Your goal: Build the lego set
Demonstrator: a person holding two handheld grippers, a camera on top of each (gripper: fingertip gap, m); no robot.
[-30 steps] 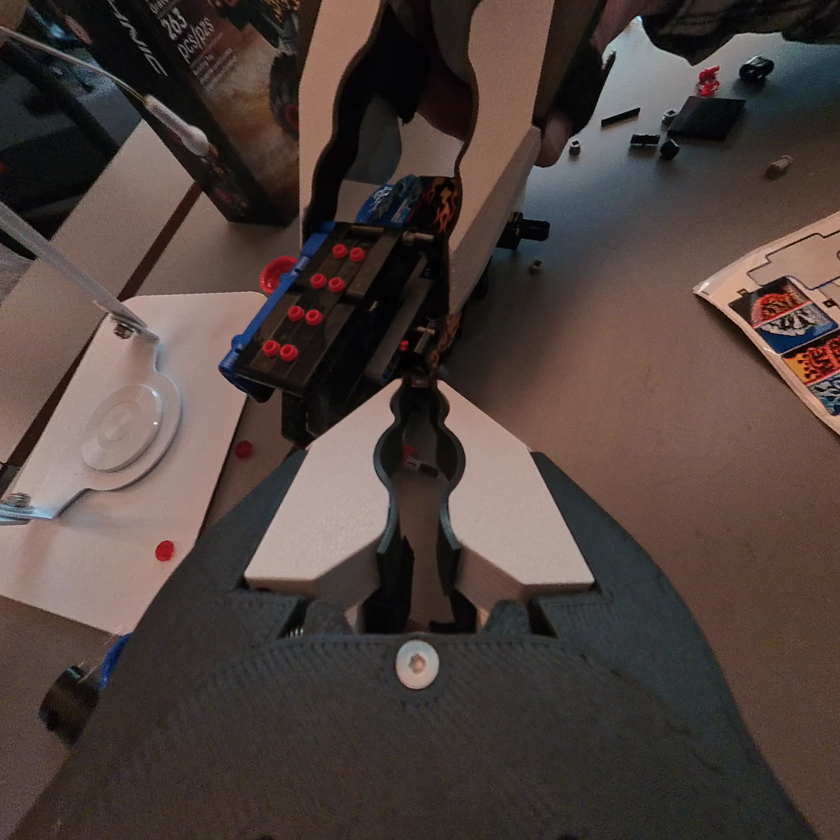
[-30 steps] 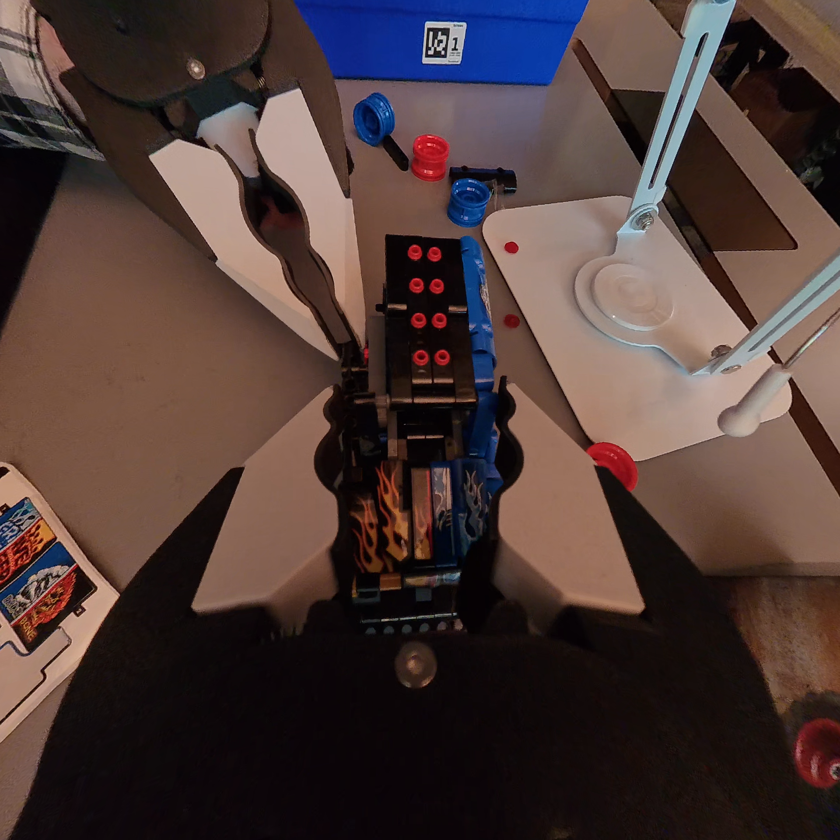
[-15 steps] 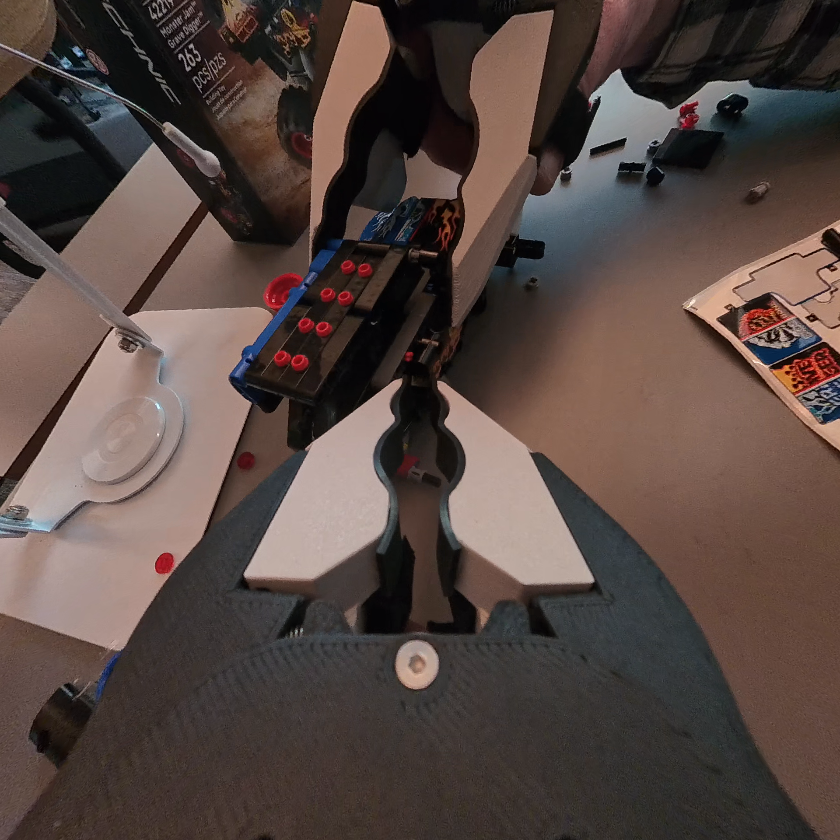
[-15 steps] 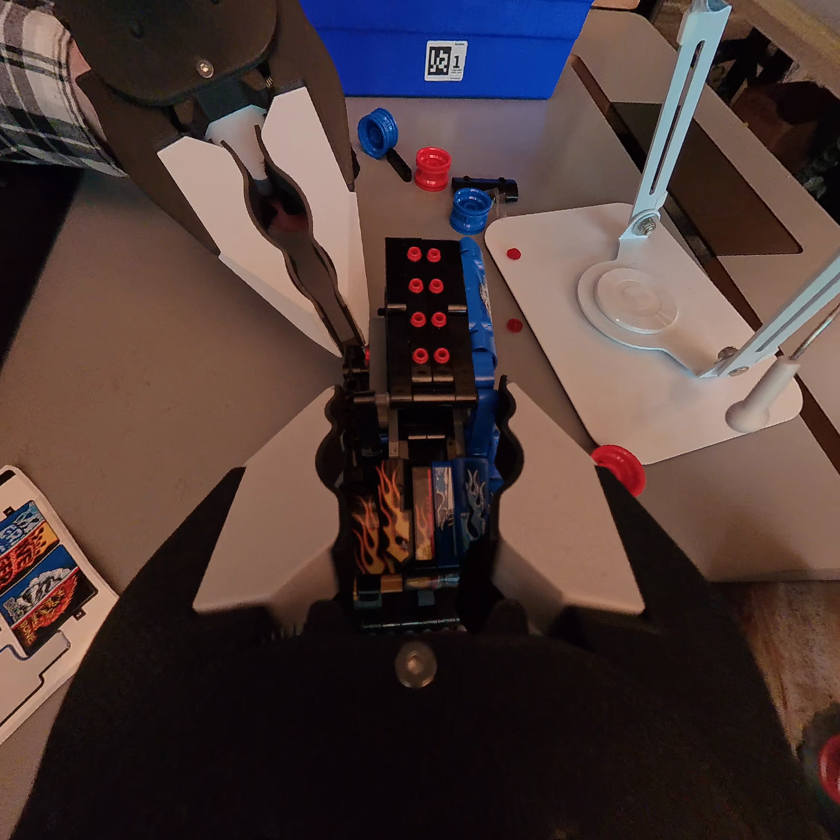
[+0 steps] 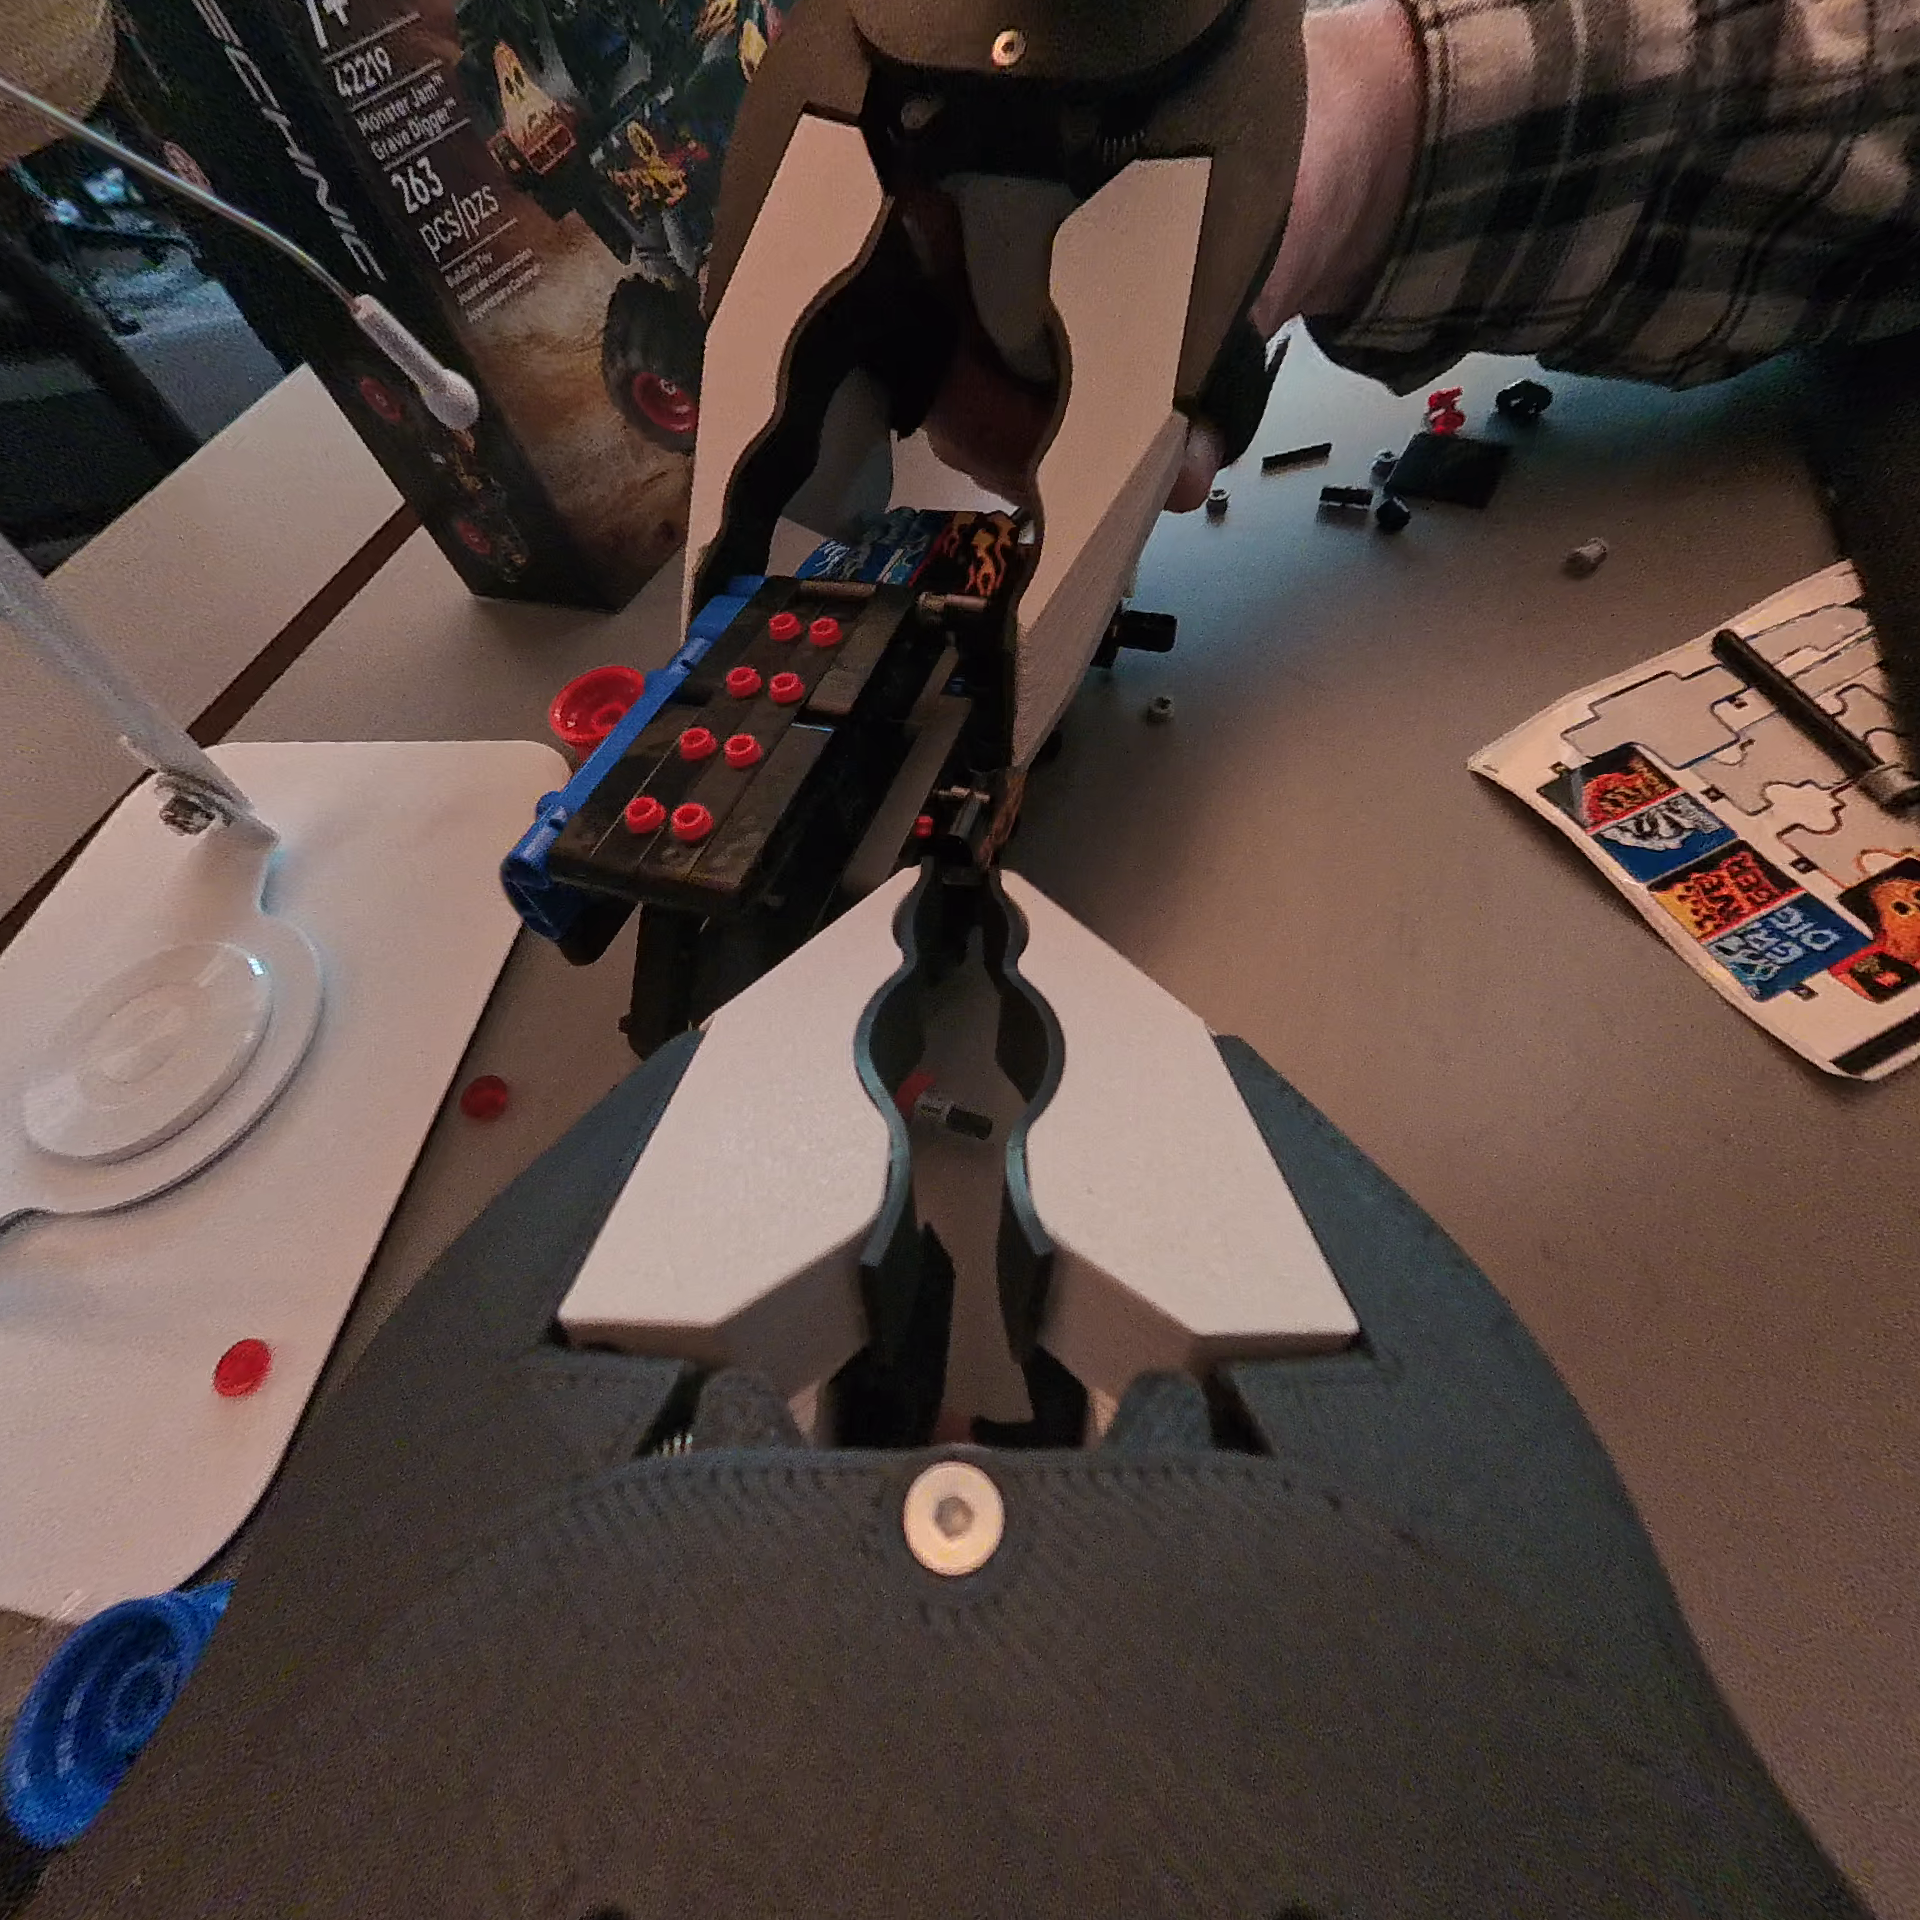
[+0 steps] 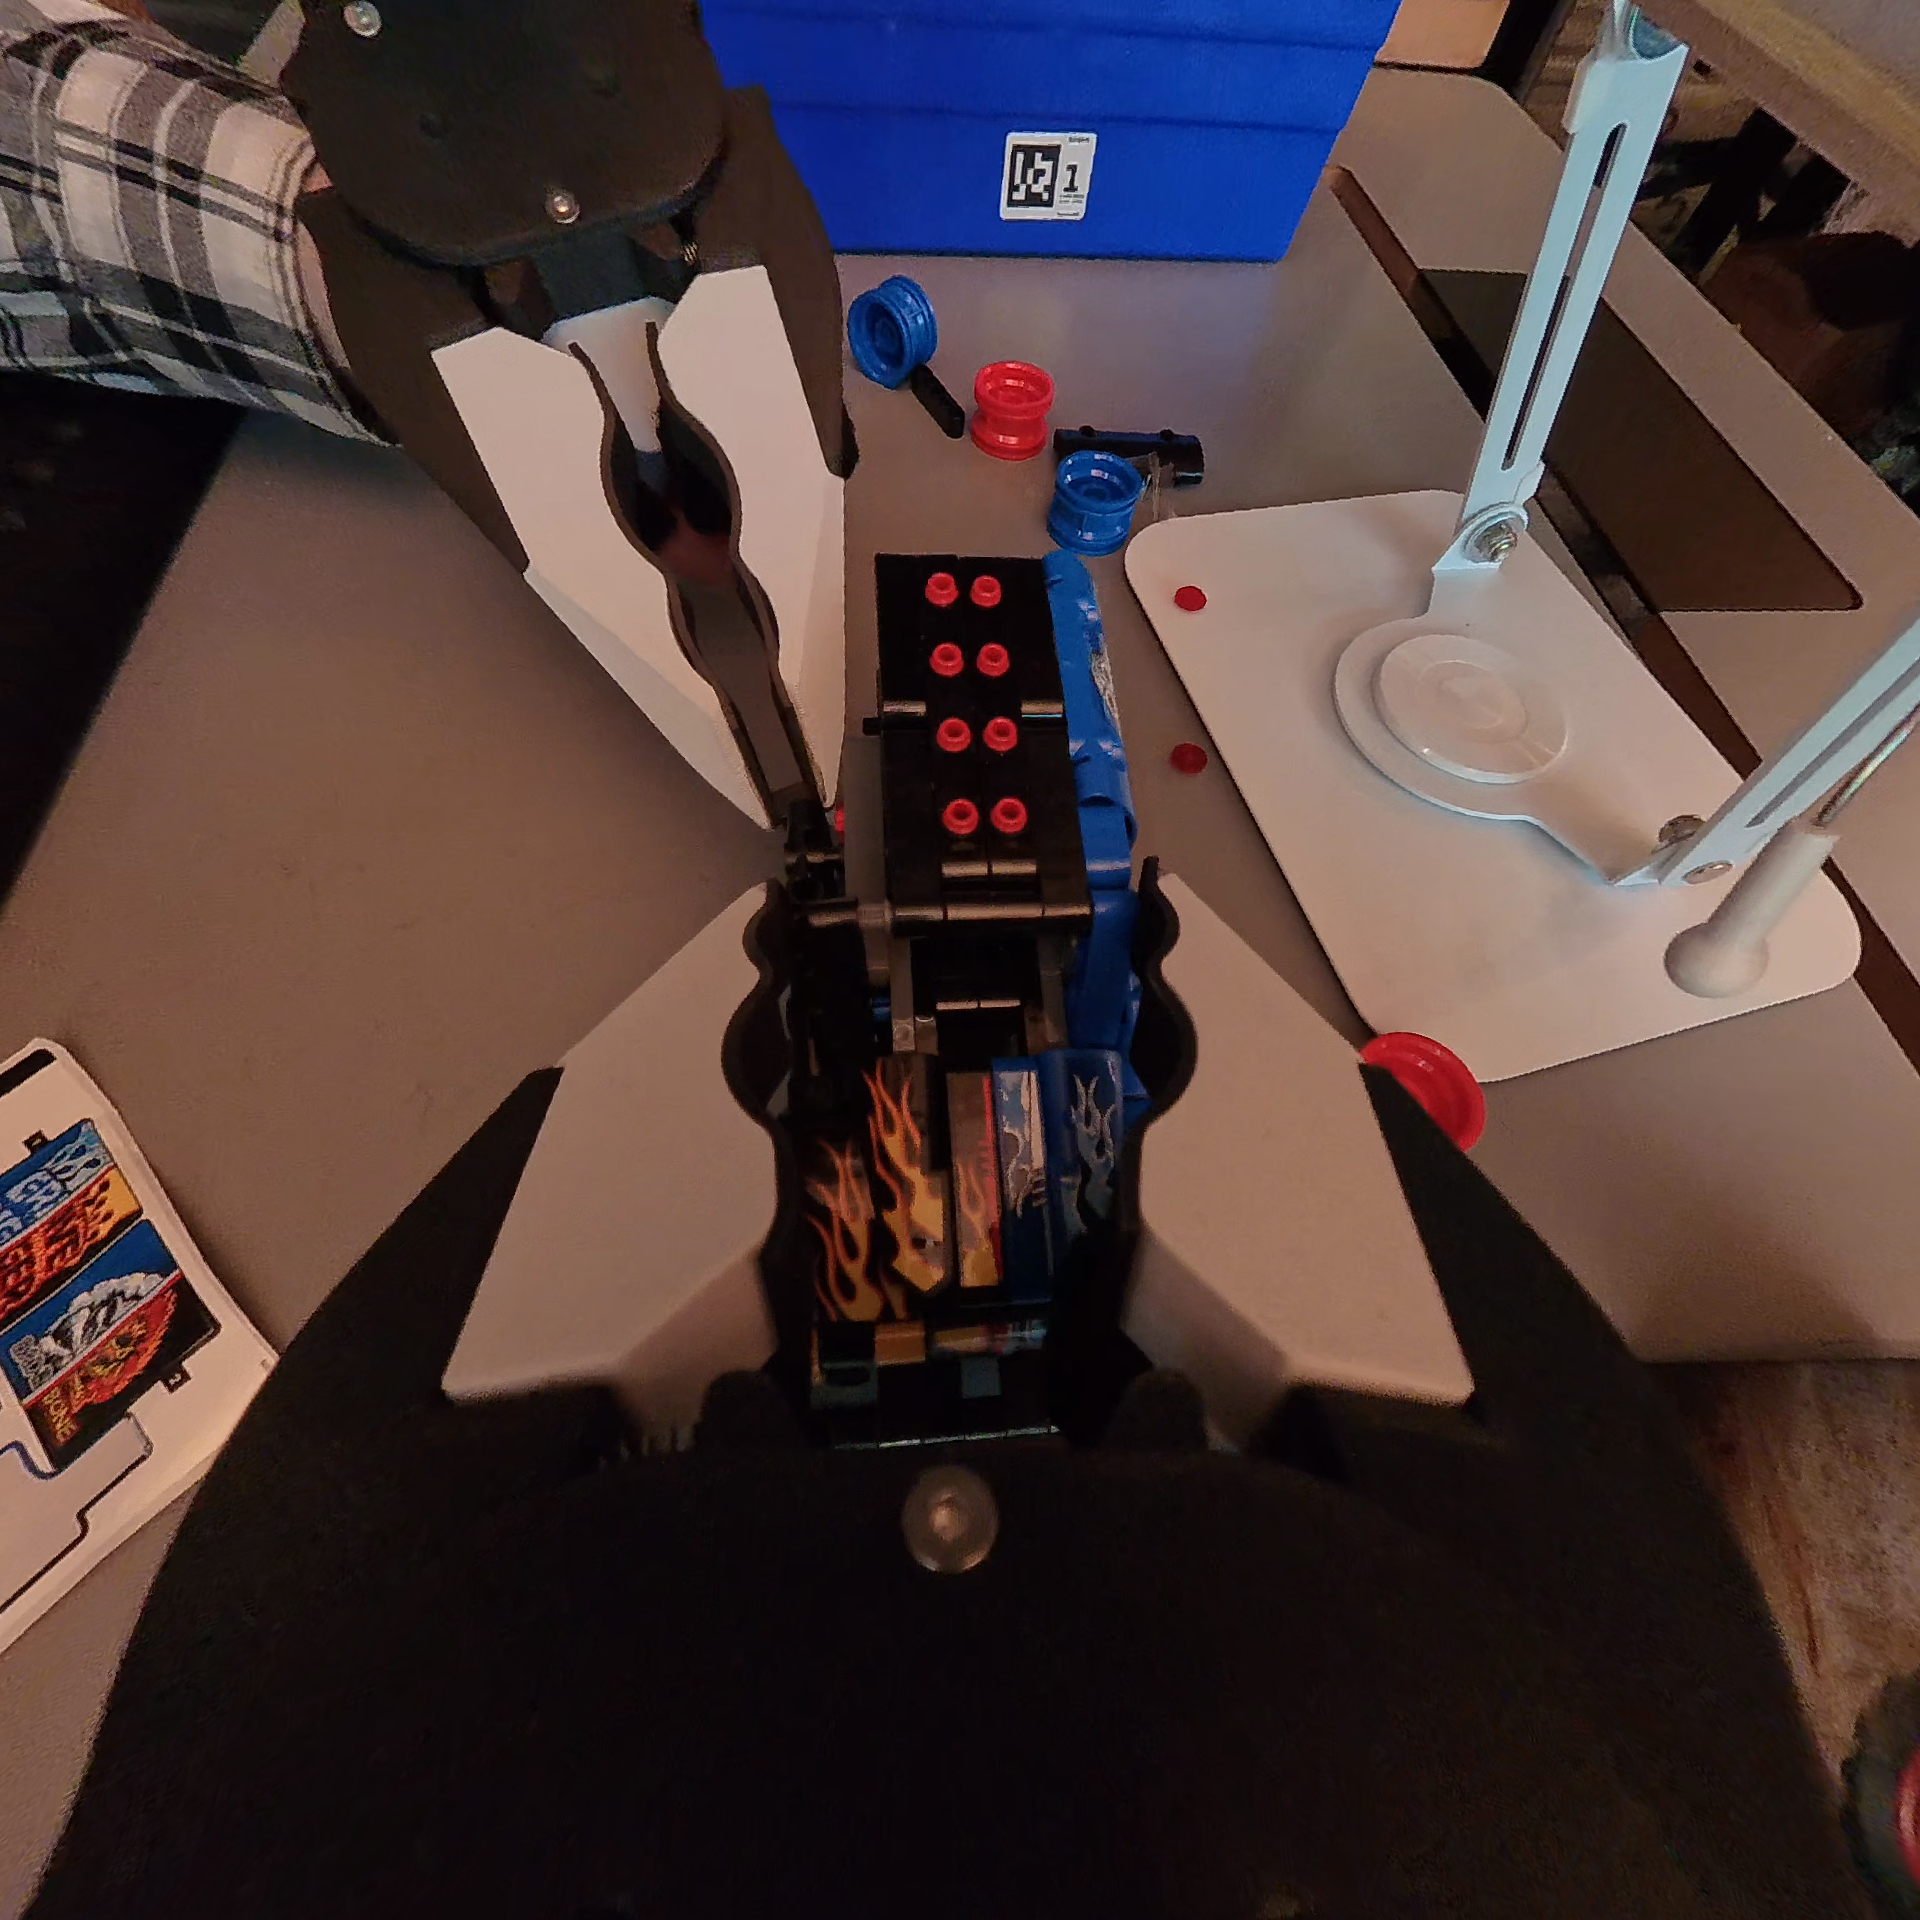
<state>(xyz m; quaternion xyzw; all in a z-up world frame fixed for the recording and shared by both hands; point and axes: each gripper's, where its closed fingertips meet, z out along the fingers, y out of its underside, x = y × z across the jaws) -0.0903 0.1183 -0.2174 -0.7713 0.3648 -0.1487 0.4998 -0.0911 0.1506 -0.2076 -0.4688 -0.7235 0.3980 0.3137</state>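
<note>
A black and blue lego truck body (image 6: 966, 727) with red studs and flame stickers is held above the grey table. My right gripper (image 6: 961, 883) is shut on its front part, one finger on each side. In the left wrist view the truck (image 5: 727, 748) juts out of the right gripper (image 5: 862, 665) towards me. My left gripper (image 5: 956, 883) is shut, its tips pinching a small black piece (image 5: 971, 821) on the truck's side. It also shows in the right wrist view (image 6: 795, 816) at the truck's left edge. A small pin (image 5: 951, 1114) lies on the table below my left fingers.
A white lamp base (image 6: 1455, 883) lies right of the truck, with red round pieces on it. Blue (image 6: 891, 330) and red (image 6: 1013, 408) wheel hubs lie before a blue bin (image 6: 1039, 104). A sticker sheet (image 5: 1714, 883), the set box (image 5: 468, 260) and loose small parts (image 5: 1444, 468) are nearby.
Both views have shifted a little, so the table things sit lower in frame and more of the box and a plaid sleeve shows. Both grips are unchanged.
</note>
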